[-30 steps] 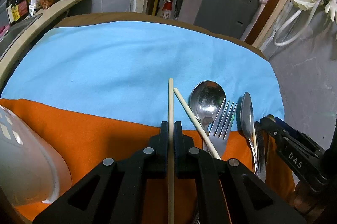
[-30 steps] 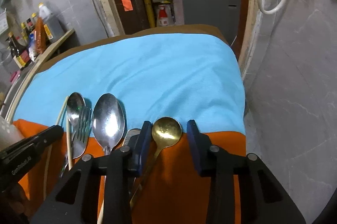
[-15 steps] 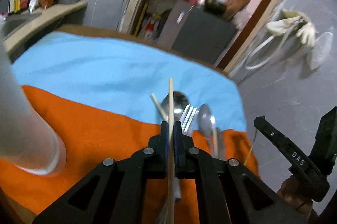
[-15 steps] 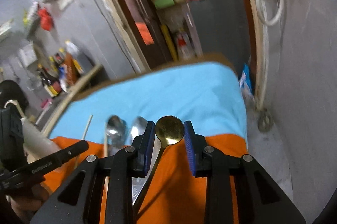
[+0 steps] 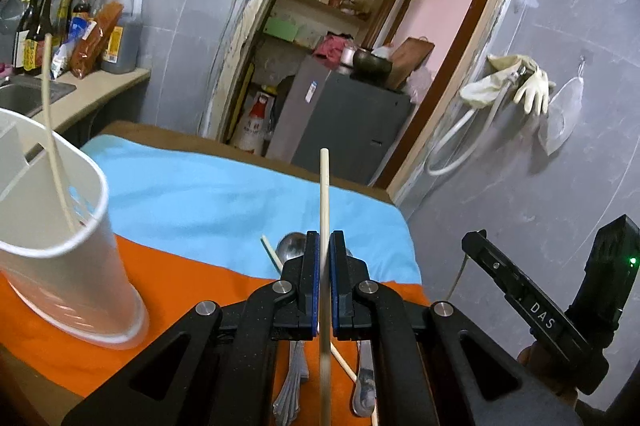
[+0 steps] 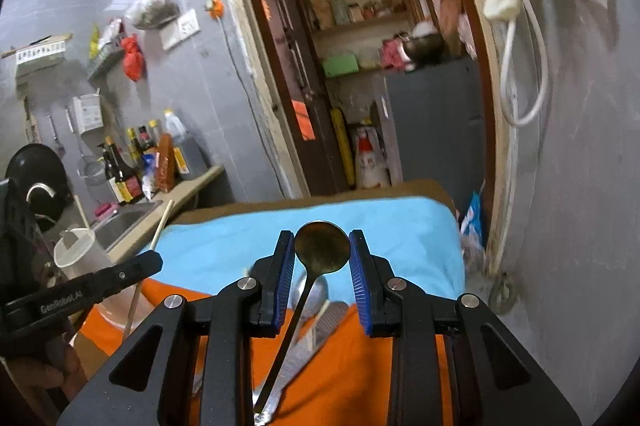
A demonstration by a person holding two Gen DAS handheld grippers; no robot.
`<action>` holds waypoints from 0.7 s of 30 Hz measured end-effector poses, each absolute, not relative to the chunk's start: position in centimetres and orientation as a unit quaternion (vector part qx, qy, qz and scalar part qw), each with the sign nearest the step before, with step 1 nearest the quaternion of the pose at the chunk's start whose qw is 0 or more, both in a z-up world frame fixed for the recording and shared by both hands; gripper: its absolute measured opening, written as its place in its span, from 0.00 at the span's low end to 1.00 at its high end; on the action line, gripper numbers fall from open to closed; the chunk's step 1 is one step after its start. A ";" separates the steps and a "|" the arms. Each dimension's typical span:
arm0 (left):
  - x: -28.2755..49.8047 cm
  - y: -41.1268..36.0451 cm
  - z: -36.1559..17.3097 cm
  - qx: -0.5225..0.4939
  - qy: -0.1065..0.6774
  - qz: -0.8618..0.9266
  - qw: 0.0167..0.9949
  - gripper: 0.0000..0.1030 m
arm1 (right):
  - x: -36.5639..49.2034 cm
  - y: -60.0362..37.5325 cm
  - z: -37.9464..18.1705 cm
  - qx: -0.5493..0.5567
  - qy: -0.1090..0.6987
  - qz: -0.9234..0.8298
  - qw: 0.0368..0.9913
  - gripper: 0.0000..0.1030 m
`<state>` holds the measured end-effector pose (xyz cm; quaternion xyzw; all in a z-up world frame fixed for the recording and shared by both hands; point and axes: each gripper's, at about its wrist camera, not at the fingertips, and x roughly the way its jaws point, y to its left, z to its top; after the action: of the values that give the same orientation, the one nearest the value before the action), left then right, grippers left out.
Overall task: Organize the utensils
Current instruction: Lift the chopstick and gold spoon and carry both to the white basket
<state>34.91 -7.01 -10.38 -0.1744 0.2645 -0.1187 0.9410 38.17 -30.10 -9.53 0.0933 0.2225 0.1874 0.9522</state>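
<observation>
My left gripper (image 5: pixel 324 246) is shut on a wooden chopstick (image 5: pixel 325 194) and holds it up above the table, pointing forward. A white utensil cup (image 5: pixel 60 250) stands on the orange cloth at the left with another chopstick (image 5: pixel 54 146) leaning in it. My right gripper (image 6: pixel 322 246) is shut on the bowl of a gold spoon (image 6: pixel 320 246), lifted off the table, handle hanging down. On the cloth below lie a loose chopstick (image 5: pixel 272 256), a steel spoon (image 5: pixel 290 244), a fork (image 5: pixel 294 382) and other cutlery (image 6: pixel 316 322), partly hidden by the jaws.
The table has a blue cloth (image 5: pixel 224 198) at the far half and an orange cloth (image 5: pixel 188 290) near me. A counter with a sink and sauce bottles (image 5: pixel 60 26) is at the left. A grey cabinet (image 5: pixel 344 118) stands behind the table. The table's right edge drops to a grey wall.
Both grippers rose and tilted up from the table. The left lifted the chopstick and moved beside the cup. The right closed on the gold spoon and lifted it.
</observation>
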 end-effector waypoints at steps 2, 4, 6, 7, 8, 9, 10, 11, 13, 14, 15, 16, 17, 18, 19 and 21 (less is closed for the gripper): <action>34.3 -6.5 -9.8 -0.183 0.256 -0.120 0.942 0.03 | 37.7 -29.9 -8.8 0.095 0.211 0.192 0.954 0.24; 33.8 -6.0 -9.0 -0.188 0.243 -0.120 0.944 0.03 | 37.2 -29.5 -7.8 0.093 0.198 0.196 0.956 0.24; 33.3 -5.3 -7.9 -0.196 0.228 -0.121 0.946 0.03 | 36.7 -29.2 -6.8 0.095 0.185 0.202 0.957 0.24; 33.1 -5.0 -7.4 -0.198 0.222 -0.121 0.947 0.03 | 36.5 -28.9 -6.2 0.095 0.179 0.204 0.958 0.24; 32.9 -4.6 -6.8 -0.201 0.215 -0.122 0.948 0.03 | 36.4 -28.7 -5.6 0.095 0.172 0.207 0.958 0.24; 32.7 -4.3 -6.3 -0.202 0.210 -0.121 0.949 0.03 | 36.2 -28.4 -4.9 0.096 0.163 0.211 0.959 0.24; 32.6 -3.8 -5.6 -0.202 0.202 -0.119 0.951 0.03 | 36.0 -27.9 -4.0 0.098 0.153 0.217 0.959 0.24; 32.4 -3.3 -5.0 -0.204 0.195 -0.119 0.952 0.03 | 35.9 -27.6 -3.6 0.098 0.148 0.221 0.959 0.24; 32.1 -2.0 -3.8 -0.206 0.181 -0.116 0.955 0.03 | 35.6 -26.5 -2.2 0.099 0.130 0.233 0.959 0.24; 31.9 -1.2 -3.2 -0.208 0.174 -0.114 0.956 0.03 | 35.3 -26.0 -1.6 0.100 0.122 0.239 0.958 0.24; 31.7 -0.4 -2.6 -0.209 0.166 -0.110 0.958 0.03 | 35.2 -25.3 -1.0 0.100 0.115 0.246 0.957 0.24; 31.5 0.5 -2.1 -0.210 0.159 -0.106 0.959 0.03 | 35.1 -24.6 -0.4 0.101 0.107 0.253 0.956 0.24; 31.3 1.5 -1.7 -0.212 0.152 -0.100 0.960 0.03 | 35.0 -23.9 0.2 0.103 0.101 0.261 0.955 0.24; 31.2 2.4 -1.3 -0.215 0.146 -0.094 0.961 0.03 | 34.8 -23.3 0.6 0.103 0.095 0.268 0.953 0.24; 31.1 3.6 -0.9 -0.218 0.138 -0.086 0.962 0.03 | 34.6 -22.6 1.0 0.103 0.090 0.274 0.952 0.24; 31.0 6.1 -0.4 -0.226 0.126 -0.072 0.963 0.03 | 34.4 -20.9 1.7 0.101 0.082 0.288 0.949 0.24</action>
<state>30.98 6.06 -0.35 -0.2260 0.1263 -0.0725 0.9632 34.42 -20.86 1.74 0.1015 0.0825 0.2875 0.9488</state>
